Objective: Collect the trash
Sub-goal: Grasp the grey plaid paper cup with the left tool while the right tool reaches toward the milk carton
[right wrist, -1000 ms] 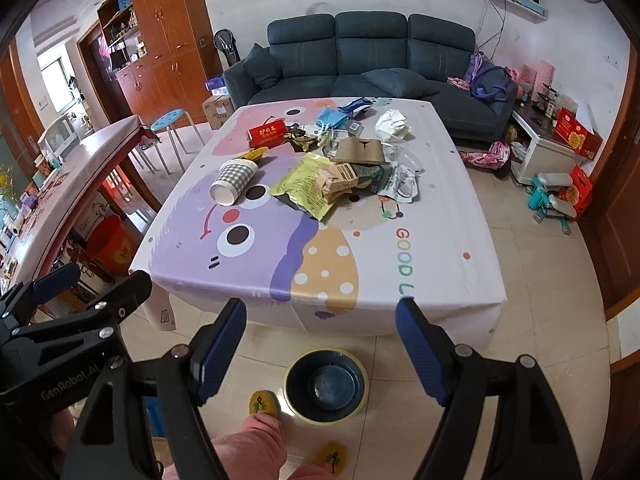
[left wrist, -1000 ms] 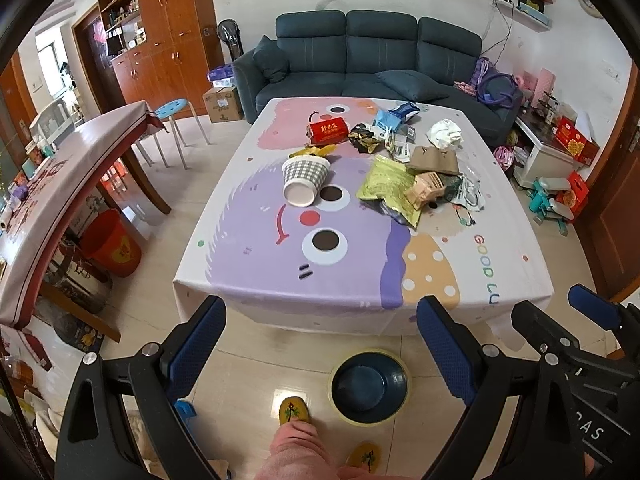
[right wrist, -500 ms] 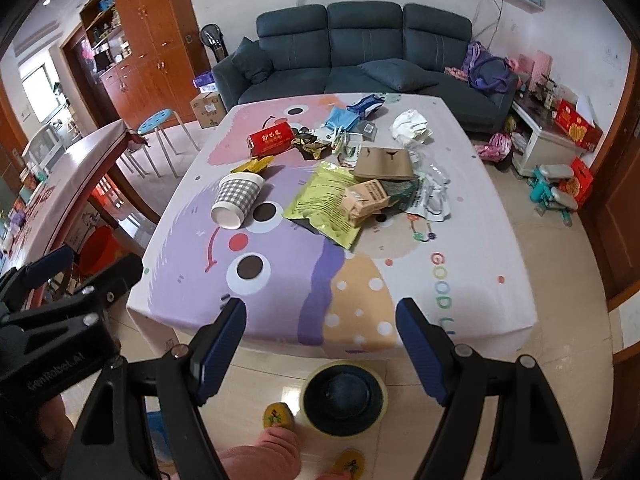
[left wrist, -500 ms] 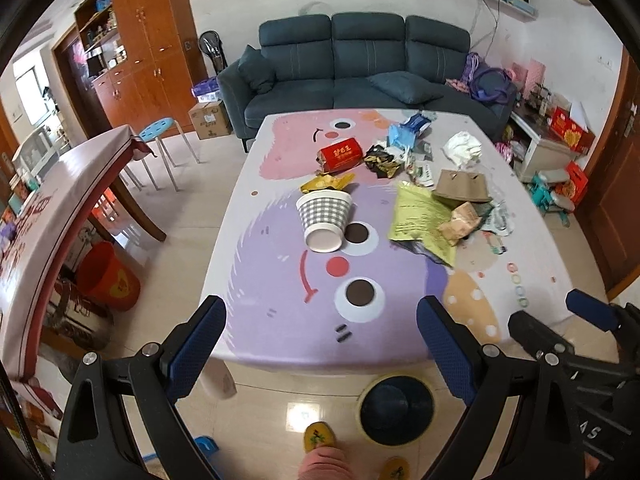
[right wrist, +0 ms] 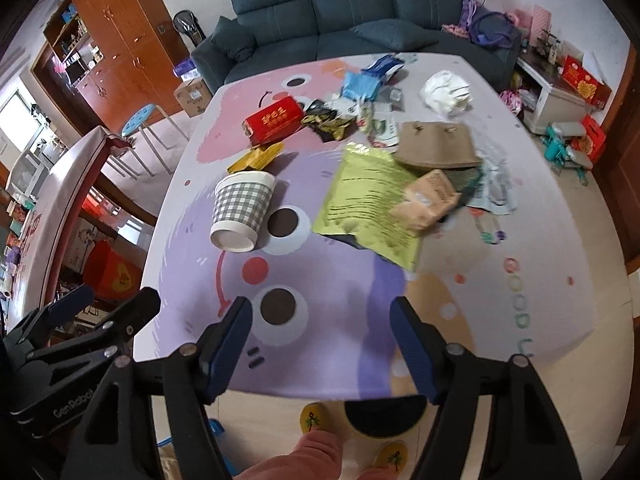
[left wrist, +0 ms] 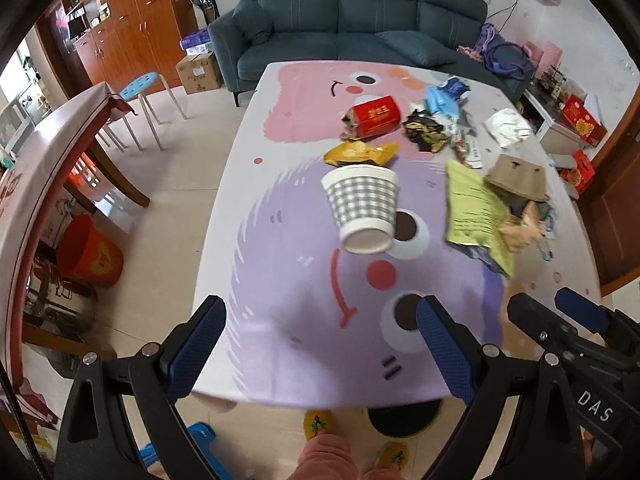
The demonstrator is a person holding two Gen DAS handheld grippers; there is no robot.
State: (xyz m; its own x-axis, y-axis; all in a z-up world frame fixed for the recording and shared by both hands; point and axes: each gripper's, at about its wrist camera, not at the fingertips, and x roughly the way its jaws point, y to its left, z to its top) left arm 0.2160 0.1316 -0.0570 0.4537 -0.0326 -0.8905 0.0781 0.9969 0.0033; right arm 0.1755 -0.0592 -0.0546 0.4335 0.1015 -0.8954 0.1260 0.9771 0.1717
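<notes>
dark round bin on the floor at 6 o'clock half hidden under the worktop edge, contents unseen. grey-checked paper cup lying tipped at 12 o'clock, inside not visible. trash heaped at 1 o'clock: green foil pouch, red carton. left hand-held gripper wide, empty. right hand-held gripper wide, just narrowed slightly, empty.

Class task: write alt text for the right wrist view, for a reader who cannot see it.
The open right gripper, empty, hangs over a cartoon-print table strewn with trash: a checked paper cup on its side, a green foil bag, a red box and wrappers.
</notes>
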